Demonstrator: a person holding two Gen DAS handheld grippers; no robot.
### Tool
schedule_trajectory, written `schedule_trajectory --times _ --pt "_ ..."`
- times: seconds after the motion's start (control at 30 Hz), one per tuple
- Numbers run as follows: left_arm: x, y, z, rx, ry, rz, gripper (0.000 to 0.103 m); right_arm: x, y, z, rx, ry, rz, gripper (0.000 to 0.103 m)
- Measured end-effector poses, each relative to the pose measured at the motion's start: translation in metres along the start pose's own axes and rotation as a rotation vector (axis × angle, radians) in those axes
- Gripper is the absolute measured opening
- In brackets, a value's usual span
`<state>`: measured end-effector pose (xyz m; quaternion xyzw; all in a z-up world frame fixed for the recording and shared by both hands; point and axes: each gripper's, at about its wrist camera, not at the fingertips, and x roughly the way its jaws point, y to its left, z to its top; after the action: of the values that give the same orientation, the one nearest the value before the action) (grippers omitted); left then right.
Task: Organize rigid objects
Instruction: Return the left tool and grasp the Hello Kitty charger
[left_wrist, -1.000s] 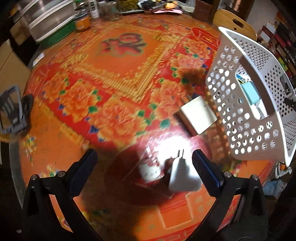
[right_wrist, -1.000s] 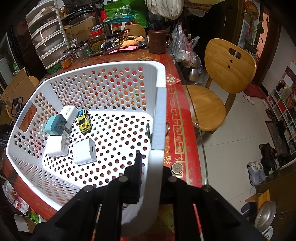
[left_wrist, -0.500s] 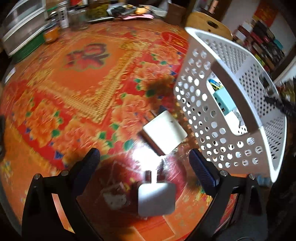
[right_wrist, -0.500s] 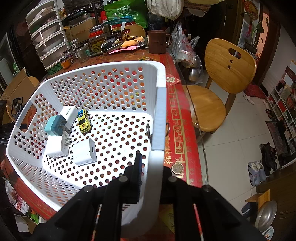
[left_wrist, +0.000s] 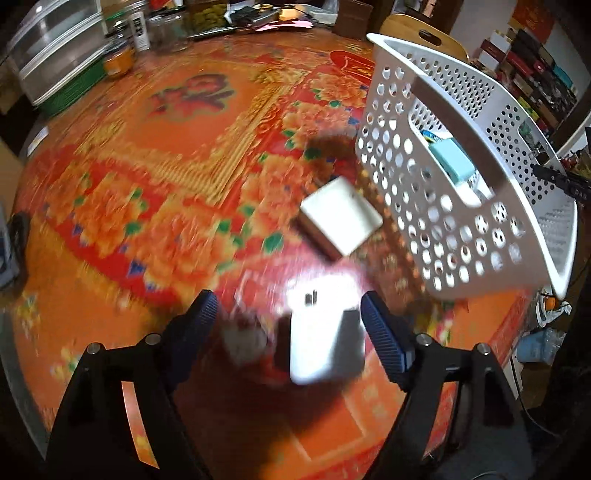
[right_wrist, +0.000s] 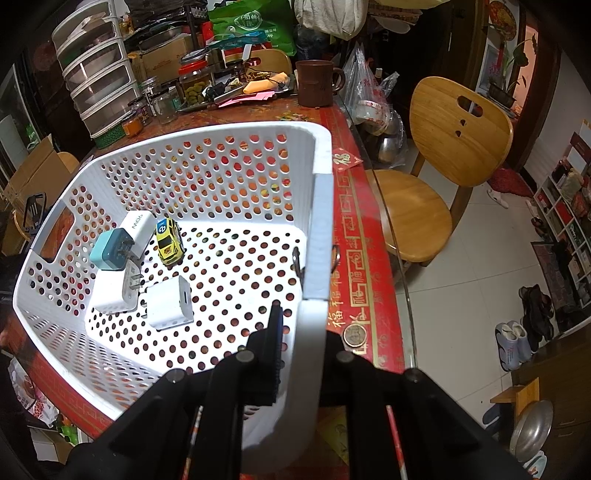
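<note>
A white plug charger (left_wrist: 325, 339) lies on the orange flowered tablecloth (left_wrist: 177, 147), prongs pointing away. My left gripper (left_wrist: 287, 297) points down over it with the jaws closing. The charger lies between the fingers, close to the right pad, and the left pad stands clear of it. A small white and red item (left_wrist: 245, 339) also lies between the fingers, blurred. A flat white box (left_wrist: 340, 221) rests just beyond. My right gripper (right_wrist: 306, 332) is shut on the side wall of the white perforated basket (right_wrist: 221, 177), which holds three chargers (right_wrist: 170, 302) and a yellow toy car (right_wrist: 169, 242).
Jars, a drawer unit (right_wrist: 96, 81) and a brown mug (right_wrist: 314, 83) crowd the table's far side. A wooden chair (right_wrist: 436, 177) stands beside the table. A coin (right_wrist: 353, 336) lies near the table edge by the basket. The basket (left_wrist: 461, 166) stands right of the left gripper.
The left gripper has shifted toward the white charger, which now sits between its fingers, and its jaws have narrowed. The right gripper and the basket have not moved.
</note>
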<state>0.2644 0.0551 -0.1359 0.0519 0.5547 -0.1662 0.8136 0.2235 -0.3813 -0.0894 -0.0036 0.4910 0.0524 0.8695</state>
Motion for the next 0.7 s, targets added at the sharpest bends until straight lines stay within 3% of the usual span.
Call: schedule_trajectory --times 0.3,0.43,0.5,0.7 --pt "-0.001 0.039 -0.02 -0.176 0.028 0.061 0.08 -0.001 0.0 0.0 0.002 -0.002 0.003 0.011" --pt "0.001 0.044 -0.014 -0.22 0.027 0.078 0.08 -0.001 0.0 0.0 0.002 -0.002 0.004 0.011" --pt "0.002 0.047 -0.014 -0.235 0.029 0.128 0.079 0.0 0.001 0.0 0.002 -0.002 0.003 0.011" --pt "0.014 0.044 -0.016 -0.242 0.06 0.112 0.072 -0.001 0.002 0.0 0.0 -0.001 0.003 0.011"
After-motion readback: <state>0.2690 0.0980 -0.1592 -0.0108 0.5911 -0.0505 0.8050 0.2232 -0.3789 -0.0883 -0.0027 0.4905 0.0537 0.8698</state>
